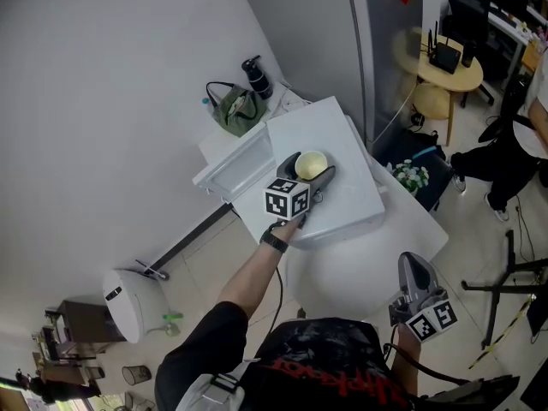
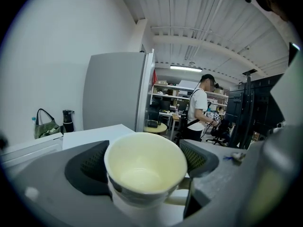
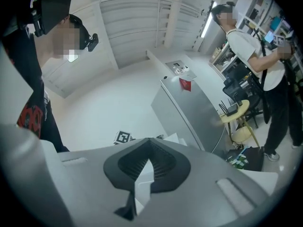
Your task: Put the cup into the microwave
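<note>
While the right gripper (image 1: pixel 413 268) hangs low beside the person's body, jaws closed together on nothing, the left gripper (image 1: pixel 308 169) reaches out over the white microwave (image 1: pixel 355 191). Its jaws stand wide, pads against both sides of the cream cup (image 2: pixel 144 167), which sits upright on the microwave's top. Beyond stand a green bag (image 1: pixel 235 108) and a dark bottle (image 1: pixel 256 76).

Your right gripper (image 3: pixel 149 143), its jaws closed tip to tip on nothing, looks past your left gripper (image 3: pixel 122 137), visible only as its marker cube, toward a tall grey refrigerator (image 3: pixel 189 112), a round wooden table (image 3: pixel 235 111) and a standing person (image 3: pixel 251 51).
</note>
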